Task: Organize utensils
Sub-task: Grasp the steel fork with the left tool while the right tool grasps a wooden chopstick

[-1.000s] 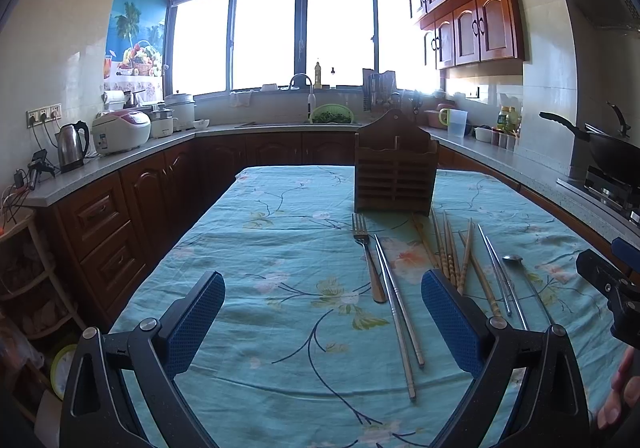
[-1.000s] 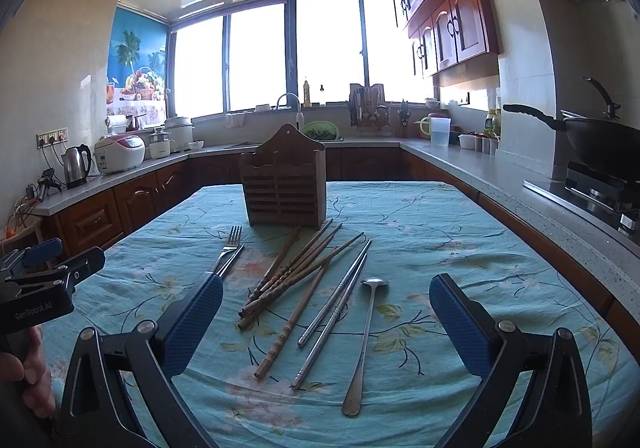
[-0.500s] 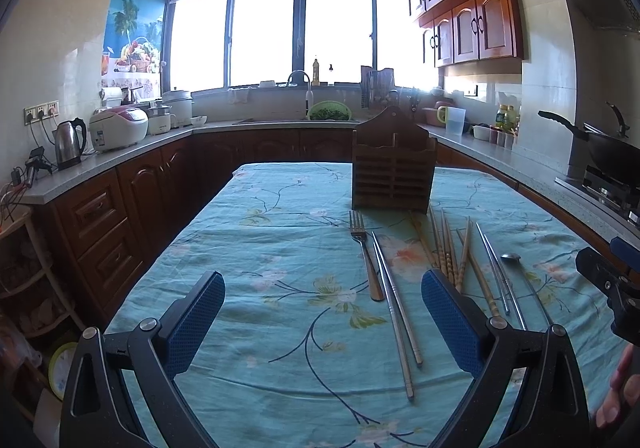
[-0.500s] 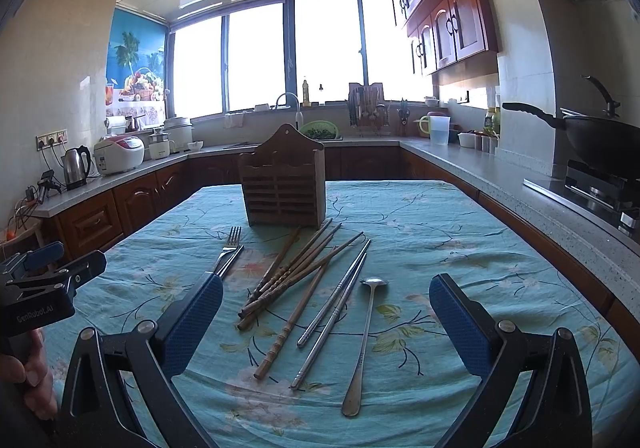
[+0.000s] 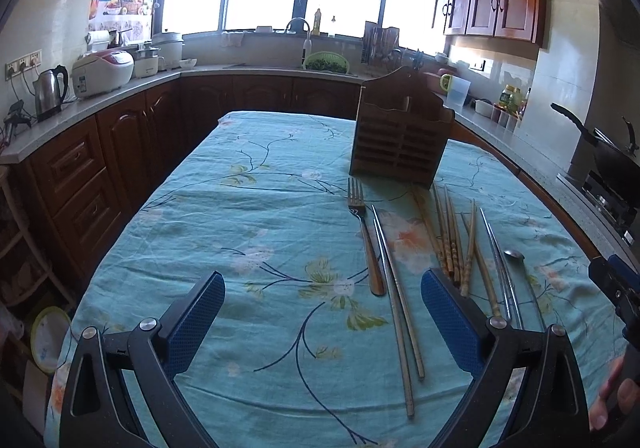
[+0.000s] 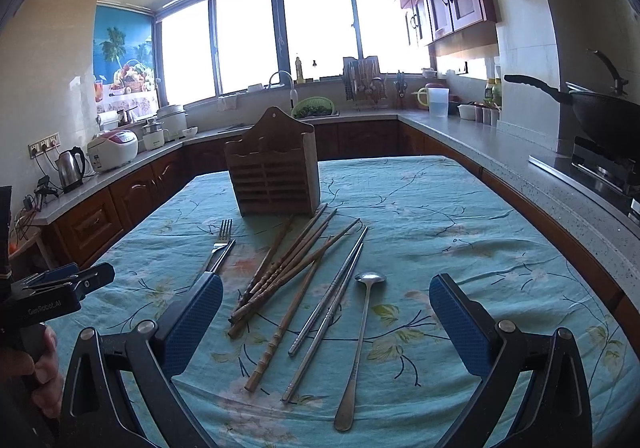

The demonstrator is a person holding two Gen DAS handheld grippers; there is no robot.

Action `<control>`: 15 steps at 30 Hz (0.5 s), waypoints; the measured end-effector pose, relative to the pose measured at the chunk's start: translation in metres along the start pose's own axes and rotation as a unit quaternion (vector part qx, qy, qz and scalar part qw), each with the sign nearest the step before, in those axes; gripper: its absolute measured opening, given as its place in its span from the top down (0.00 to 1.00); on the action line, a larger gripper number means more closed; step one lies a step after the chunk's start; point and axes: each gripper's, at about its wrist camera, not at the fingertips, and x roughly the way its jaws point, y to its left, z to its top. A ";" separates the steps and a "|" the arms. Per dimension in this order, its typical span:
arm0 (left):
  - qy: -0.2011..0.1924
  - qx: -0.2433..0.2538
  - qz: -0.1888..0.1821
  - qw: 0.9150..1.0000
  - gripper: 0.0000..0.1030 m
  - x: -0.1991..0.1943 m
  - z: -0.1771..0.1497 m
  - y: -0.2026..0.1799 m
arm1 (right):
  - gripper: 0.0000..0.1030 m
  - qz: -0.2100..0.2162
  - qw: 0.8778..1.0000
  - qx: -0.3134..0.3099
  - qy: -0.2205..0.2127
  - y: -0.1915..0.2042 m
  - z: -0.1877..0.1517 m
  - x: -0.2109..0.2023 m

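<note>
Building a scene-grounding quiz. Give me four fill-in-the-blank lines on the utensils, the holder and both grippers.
1. The wooden holder stands ____ on the tablecloth.
2. The left gripper and right gripper are both ____.
3. The spoon lies with its bowl pointing ____ the holder.
4. The fork lies beside a pair of ____ chopsticks.

Missing words: upright; open; toward; metal

You see a teal cloth [image 6: 420, 208] with dark vine lines and pale and orange flowers. Holder [image 6: 276, 172]: dark brown, slatted. Chopsticks [image 6: 288, 268]: tan, ringed ends. Fork [image 5: 362, 236], spoon [image 6: 358, 344]: silver. Your pads [image 6: 192, 324]: blue, dimpled, on black frames.
</note>
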 end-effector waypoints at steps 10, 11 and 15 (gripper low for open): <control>0.022 0.019 -0.020 0.999 0.10 0.048 0.056 -0.011 | 0.07 0.035 0.997 0.042 0.049 -0.017 0.028 0.045; 0.024 0.022 -0.022 0.999 0.11 0.053 0.061 -0.013 | 0.09 0.037 0.997 0.046 0.056 -0.018 0.031 0.052; 0.024 0.023 -0.026 0.999 0.17 0.071 0.080 -0.015 | 0.21 0.062 0.992 0.069 0.091 -0.024 0.043 0.082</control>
